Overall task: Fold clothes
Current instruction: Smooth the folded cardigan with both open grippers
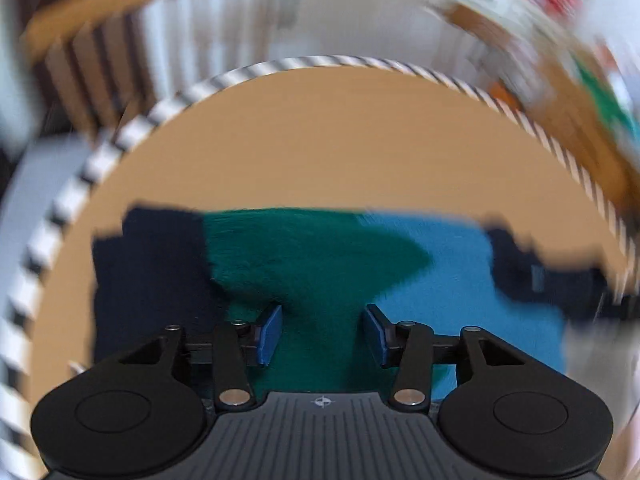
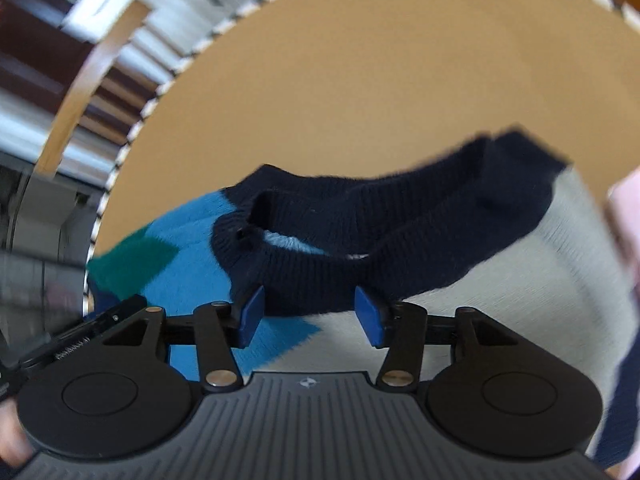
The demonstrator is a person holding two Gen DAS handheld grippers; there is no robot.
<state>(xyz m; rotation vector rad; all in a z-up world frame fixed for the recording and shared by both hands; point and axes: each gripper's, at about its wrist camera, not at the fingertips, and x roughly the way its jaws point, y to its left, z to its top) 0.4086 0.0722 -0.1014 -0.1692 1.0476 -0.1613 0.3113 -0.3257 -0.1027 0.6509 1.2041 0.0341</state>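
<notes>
Item: colour-block knitted sweater [image 1: 320, 264] in navy, green, blue and pale grey, lying flat on a round tan desk [image 1: 320, 140] with a black-and-white striped edge.

Left claw [image 1: 320, 334]: blue-padded fingers [image 1: 270, 334] apart, nothing pressed between them. It hangs over the green panel of the sweater, with the navy section to its left and the blue panel to its right. View blurred.

Right claw [image 2: 310, 316]: blue-padded fingers [image 2: 252, 316] apart, no cloth gripped. The sweater's navy ribbed collar [image 2: 304, 280] lies just ahead of and between the fingertips; whether it touches them cannot be told. Pale grey knit lies to the right, blue and green panels to the left. A navy ribbed sleeve [image 2: 500, 184] runs away to the upper right across the desk.

Background: wooden chair back [image 1: 100, 32], blurred.
</notes>
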